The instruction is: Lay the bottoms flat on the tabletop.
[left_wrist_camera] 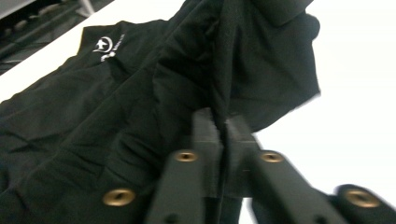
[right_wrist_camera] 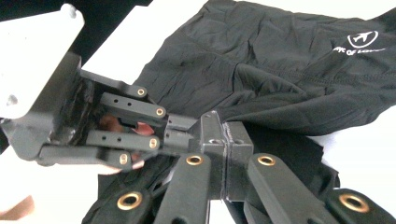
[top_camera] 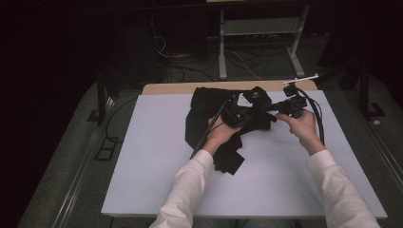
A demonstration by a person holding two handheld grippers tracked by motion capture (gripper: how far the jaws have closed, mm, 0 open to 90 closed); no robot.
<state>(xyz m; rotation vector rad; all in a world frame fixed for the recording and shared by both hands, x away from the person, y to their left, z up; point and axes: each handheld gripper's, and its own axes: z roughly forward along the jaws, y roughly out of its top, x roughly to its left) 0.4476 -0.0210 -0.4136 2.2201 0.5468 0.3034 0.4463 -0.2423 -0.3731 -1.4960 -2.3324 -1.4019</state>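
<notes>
A crumpled black garment lies at the far middle of the white table top. It carries a small white logo, which also faces the right gripper view. My left gripper is shut on a raised fold of the garment, with cloth pinched between its pads. My right gripper comes in from the right and is shut on an edge of the same cloth. The left gripper's fingertips sit right beside the right one's jaws.
White sleeves and hands enter from the bottom, with cables trailing from both grippers. A wooden strip runs along the table's far edge. Behind it stand a metal frame and loose floor cables. Bare table top lies near and to the left.
</notes>
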